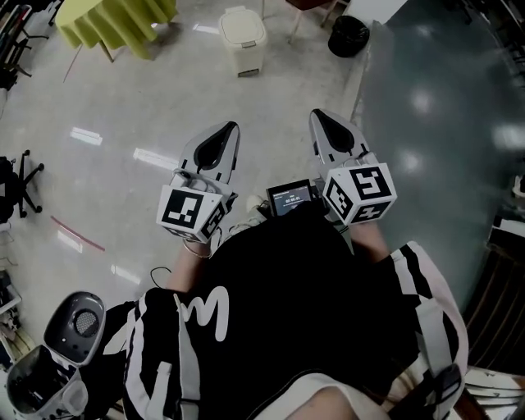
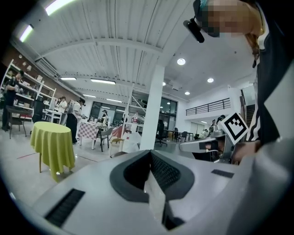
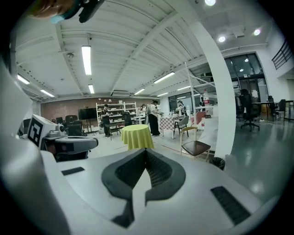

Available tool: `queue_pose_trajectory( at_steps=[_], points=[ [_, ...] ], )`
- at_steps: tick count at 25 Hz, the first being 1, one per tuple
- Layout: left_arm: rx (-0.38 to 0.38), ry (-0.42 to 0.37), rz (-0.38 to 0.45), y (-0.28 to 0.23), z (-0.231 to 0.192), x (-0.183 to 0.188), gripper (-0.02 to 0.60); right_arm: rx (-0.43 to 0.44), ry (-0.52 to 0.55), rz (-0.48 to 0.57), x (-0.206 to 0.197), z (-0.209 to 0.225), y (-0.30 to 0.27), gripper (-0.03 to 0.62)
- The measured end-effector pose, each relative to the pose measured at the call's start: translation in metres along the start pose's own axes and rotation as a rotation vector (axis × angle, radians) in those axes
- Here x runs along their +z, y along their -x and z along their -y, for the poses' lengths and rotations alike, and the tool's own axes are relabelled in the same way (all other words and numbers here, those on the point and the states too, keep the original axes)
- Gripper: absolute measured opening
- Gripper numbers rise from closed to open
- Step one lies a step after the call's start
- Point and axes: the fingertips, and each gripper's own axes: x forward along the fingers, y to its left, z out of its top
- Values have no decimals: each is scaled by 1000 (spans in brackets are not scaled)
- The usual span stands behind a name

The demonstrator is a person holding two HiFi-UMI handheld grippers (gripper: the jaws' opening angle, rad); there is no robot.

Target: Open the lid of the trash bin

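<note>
The trash bin [image 1: 242, 38] is a small cream-white bin with its lid down, standing on the floor far ahead. Both grippers are held close to the person's body, well short of it. My left gripper [image 1: 229, 131] points forward with its jaws closed together and nothing between them; in its own view the left gripper's pads [image 2: 150, 156] meet. My right gripper [image 1: 319, 117] is likewise shut and empty, with the right gripper's pads [image 3: 146, 152] touching. Neither gripper view shows the trash bin clearly.
A round black bin [image 1: 349, 35] stands to the right of the white one, near a chair [image 3: 196, 147]. A table with a yellow-green cloth [image 1: 115, 20] is at the far left. An office chair [image 1: 18, 182] and equipment sit at the left edge. People stand far off.
</note>
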Motion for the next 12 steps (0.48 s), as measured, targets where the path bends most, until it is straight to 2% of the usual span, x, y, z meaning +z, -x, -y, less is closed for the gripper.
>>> queue_pose_trajectory(
  at_steps=[5,9,12],
  points=[
    [-30,10,3,1,6,-5,8,-30,5,7,-2,0,9,3],
    [-34,13,8,-1,25,-2,8,-29,7,19,1,7,28,3],
    [-33,12,13,-5,18,-2,8,-17,8,28,4,5,17,3]
  ],
)
